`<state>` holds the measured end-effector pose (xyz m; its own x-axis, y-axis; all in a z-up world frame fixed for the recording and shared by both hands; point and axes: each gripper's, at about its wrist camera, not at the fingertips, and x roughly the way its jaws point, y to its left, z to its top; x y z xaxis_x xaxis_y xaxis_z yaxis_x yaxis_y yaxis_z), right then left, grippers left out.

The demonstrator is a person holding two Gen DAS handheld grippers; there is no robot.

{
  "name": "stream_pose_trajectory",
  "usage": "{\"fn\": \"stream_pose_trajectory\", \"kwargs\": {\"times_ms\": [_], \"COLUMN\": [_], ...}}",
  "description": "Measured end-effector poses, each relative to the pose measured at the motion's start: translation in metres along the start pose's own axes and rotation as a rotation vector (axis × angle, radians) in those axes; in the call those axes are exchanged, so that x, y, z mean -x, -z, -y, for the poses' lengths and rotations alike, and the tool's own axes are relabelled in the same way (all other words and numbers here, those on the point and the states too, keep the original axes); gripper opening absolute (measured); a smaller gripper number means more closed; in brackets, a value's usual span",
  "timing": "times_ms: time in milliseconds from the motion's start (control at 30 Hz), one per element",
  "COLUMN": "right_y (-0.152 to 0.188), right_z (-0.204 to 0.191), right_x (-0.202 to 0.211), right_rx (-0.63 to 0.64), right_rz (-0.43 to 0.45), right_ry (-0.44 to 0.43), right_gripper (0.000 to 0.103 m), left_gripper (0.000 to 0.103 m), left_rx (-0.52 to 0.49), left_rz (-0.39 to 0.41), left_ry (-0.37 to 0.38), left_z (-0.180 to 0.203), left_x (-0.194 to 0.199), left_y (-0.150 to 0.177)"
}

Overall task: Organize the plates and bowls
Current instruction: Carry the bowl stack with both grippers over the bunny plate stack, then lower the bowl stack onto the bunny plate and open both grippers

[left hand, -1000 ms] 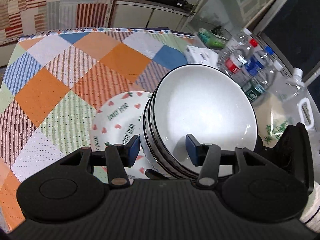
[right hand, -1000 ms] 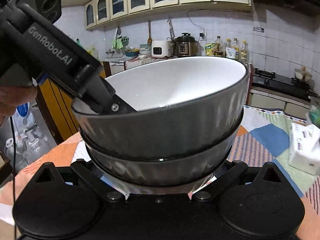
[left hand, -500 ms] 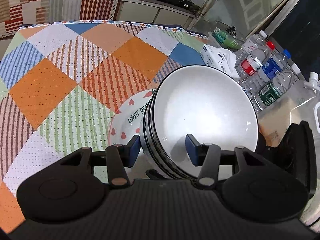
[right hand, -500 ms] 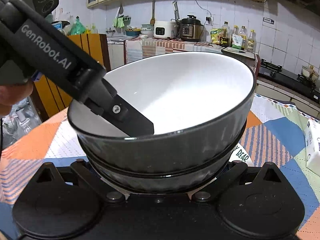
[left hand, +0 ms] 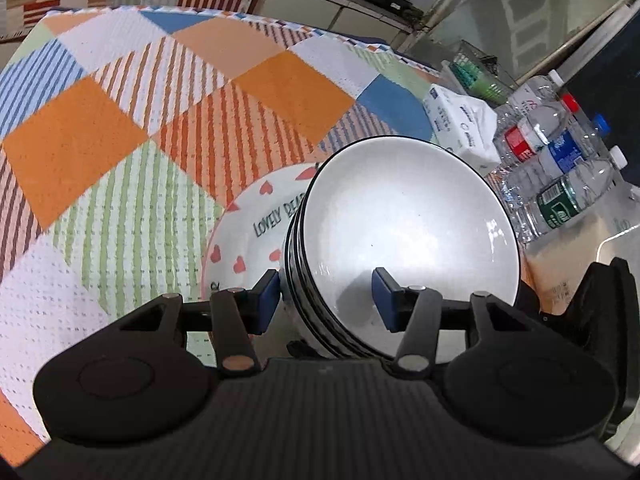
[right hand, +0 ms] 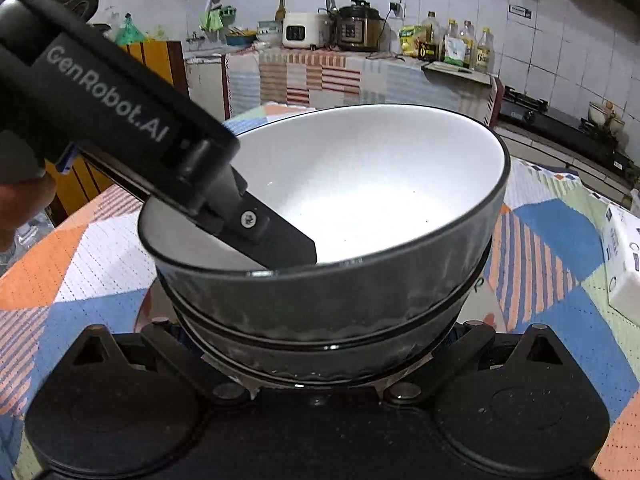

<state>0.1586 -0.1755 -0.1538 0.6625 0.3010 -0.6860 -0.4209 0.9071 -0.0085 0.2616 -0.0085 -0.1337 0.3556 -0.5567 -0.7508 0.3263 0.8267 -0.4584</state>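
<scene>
both views show the stacked bowls lower than before, now over the heart-print plate on the quilted surface. left gripper pinches the rim, one finger inside, to steady it. right gripper's fingers flank the base; whether they grip it, i cannot tell.

The stacked bowls hid the right gripper's fingertips, so its grip could not be judged. At nine o'clock in the left wrist view the bowls covered half of the heart-print plate, cutting its lettering off after "LOVELY BEA". The left gripper straddled the stack's rim, though whether its pads pressed the rim was unclear. Toward two o'clock the water bottles bore labels too small to read, and the stack hid the tissue pack's lower corner.
</scene>
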Motion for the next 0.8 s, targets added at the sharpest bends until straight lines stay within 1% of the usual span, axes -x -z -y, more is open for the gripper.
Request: {"fn": "stream_pose_trajectory", "kwargs": {"times_ms": [133,300,367,400,433,467,500,567,633,667,800], "right_y": [0.005,0.007,0.007,0.0,0.001,0.002,0.004,0.007,0.005,0.003,0.002], "right_z": [-0.004,-0.005,-0.005,-0.004,-0.003,-0.004,-0.004,-0.005,-0.006,-0.007,-0.009], "right_x": [-0.001,0.0,0.001,-0.004,-0.003,0.0,0.003,0.008,0.013,0.018,0.033], "right_rx": [0.013,0.012,0.013,0.011,0.005,-0.005,-0.021,-0.039,-0.015,-0.003,-0.008], "right_rz": [-0.004,-0.008,-0.013,-0.018,-0.021,-0.028,-0.031,-0.044,-0.061,-0.067,-0.091], "right_ry": [0.012,0.015,0.015,0.018,0.023,0.04,0.055,0.07,0.097,0.112,0.138], "right_gripper": [0.102,0.102,0.102,0.101,0.101,0.101,0.101,0.102,0.101,0.102,0.102], "left_gripper": [0.049,0.05,0.052,0.054,0.055,0.055,0.055,0.055,0.055,0.055,0.059], "left_rx": [-0.043,-0.03,-0.032,-0.028,-0.018,-0.013,-0.015,-0.042,-0.075,-0.075,-0.012], "left_rz": [0.016,0.03,0.055,0.071,0.089,0.103,0.122,0.161,0.187,0.198,0.232], "left_ry": [-0.022,-0.025,-0.029,-0.029,-0.032,-0.037,-0.053,-0.123,-0.193,-0.213,-0.224], "left_z": [0.005,0.006,0.007,0.006,0.006,0.006,0.008,0.014,0.022,0.025,0.031], "left_x": [0.001,0.001,0.001,0.001,0.002,0.002,0.004,0.007,0.011,0.014,0.034], "left_y": [0.005,0.006,0.01,0.012,0.016,0.018,0.021,0.026,0.029,0.031,0.036]}}
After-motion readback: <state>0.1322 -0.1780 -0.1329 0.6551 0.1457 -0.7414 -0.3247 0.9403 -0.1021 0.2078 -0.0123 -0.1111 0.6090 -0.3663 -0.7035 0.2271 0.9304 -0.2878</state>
